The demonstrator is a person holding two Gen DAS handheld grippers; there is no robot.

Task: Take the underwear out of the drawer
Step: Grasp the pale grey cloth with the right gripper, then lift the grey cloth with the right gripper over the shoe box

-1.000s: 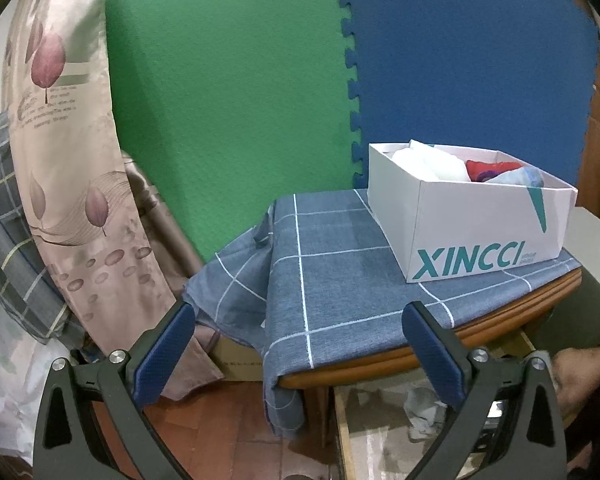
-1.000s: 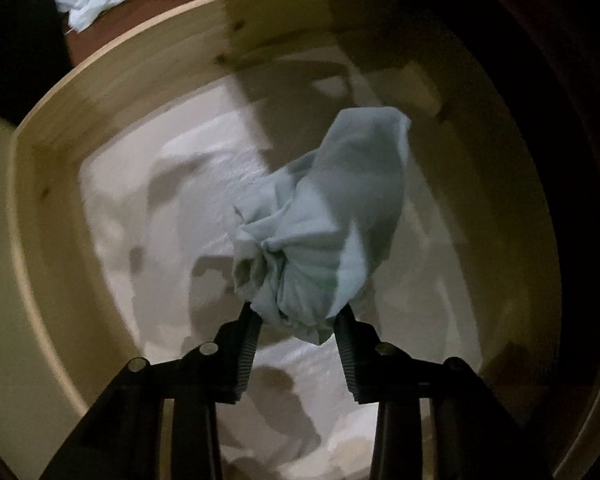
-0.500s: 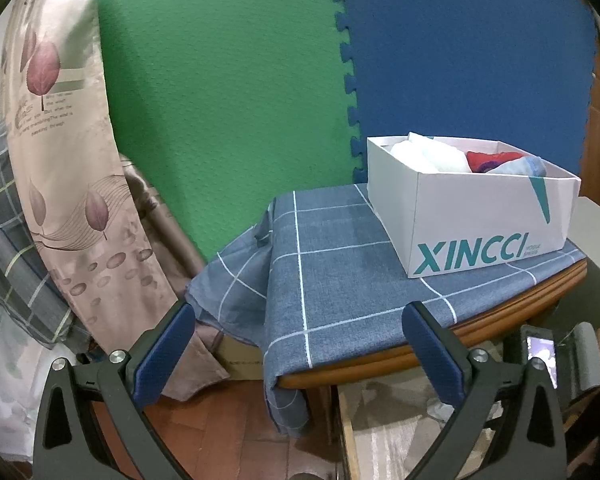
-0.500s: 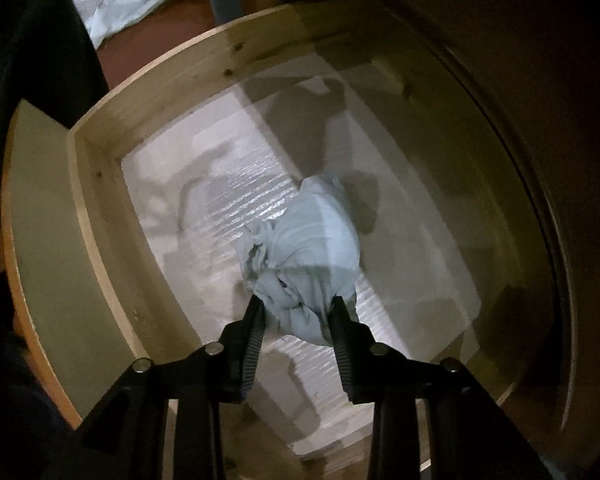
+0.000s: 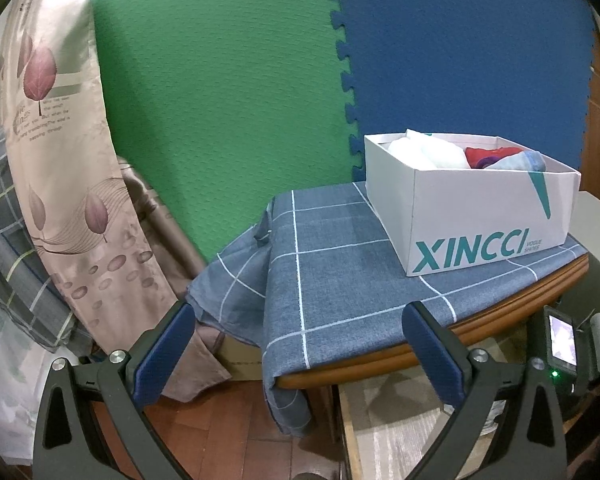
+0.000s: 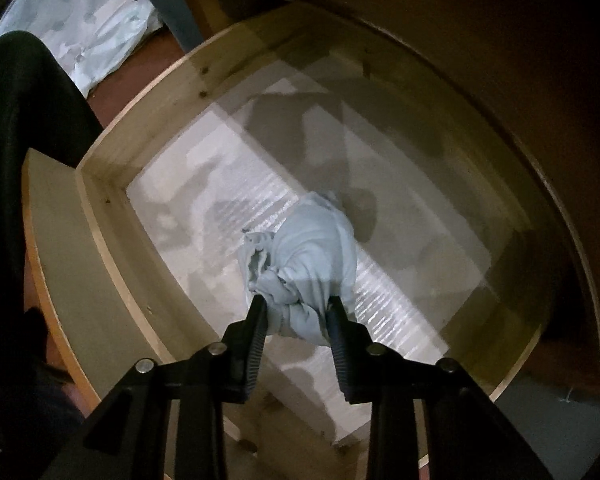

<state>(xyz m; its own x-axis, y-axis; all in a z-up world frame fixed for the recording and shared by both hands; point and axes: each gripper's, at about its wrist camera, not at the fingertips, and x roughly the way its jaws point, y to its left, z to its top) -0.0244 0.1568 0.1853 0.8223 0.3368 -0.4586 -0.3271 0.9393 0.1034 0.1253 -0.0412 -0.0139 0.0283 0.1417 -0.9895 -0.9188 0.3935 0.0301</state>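
My right tongs (image 6: 296,316) point down, jaws closing on the bunched pale-blue underwear (image 6: 306,256) hanging above the wooden drawer (image 6: 112,240). My left tongs (image 5: 300,344) gape, holding nothing; white box (image 5: 480,216) at 2 o'clock.

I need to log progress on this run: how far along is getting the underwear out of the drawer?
Done: the drawer is open and the right claw, jaws closing, has pinched the pale blue underwear. In hand: the bundle hangs above the drawer's liner. Left: carrying it clear of the drawer walls and setting it down. The left claw is open and holds nothing.
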